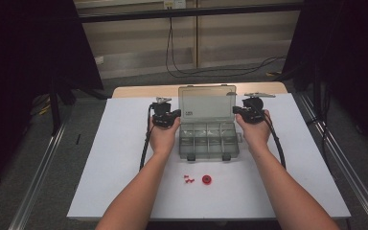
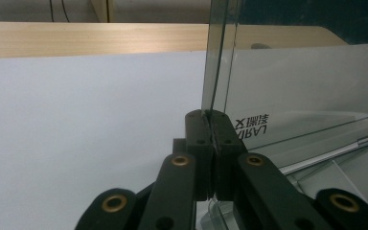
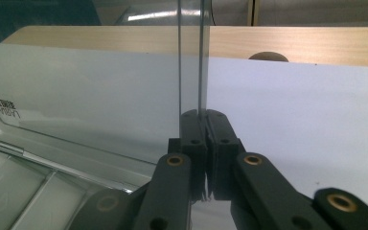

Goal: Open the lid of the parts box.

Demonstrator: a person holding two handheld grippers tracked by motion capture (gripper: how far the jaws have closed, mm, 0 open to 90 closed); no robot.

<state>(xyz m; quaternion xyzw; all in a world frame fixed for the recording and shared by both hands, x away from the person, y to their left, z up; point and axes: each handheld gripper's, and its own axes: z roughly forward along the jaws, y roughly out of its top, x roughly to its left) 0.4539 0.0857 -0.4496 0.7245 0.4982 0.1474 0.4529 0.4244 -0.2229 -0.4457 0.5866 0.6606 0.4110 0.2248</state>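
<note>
Clear plastic: lid [image 1: 207, 103] of organiser box [image 1: 210, 142], upright, frame centre, long axis left-right.
Left gripper [image 2: 211, 117]: jaws clamped on lid's left edge.
Right gripper [image 3: 201, 116]: jaws clamped on lid's right edge.
Nearer hand: neither, 1 per end.
Surface: white sheet [image 1: 120, 158]; red parts [image 1: 197, 179] lower centre.
Room: dim, wooden panels behind.

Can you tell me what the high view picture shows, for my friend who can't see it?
Two hands hold the left gripper and right gripper shut on the side edges of a clear plastic box's upright lid. The box sits on a white table, with small red parts lying in front.
</note>
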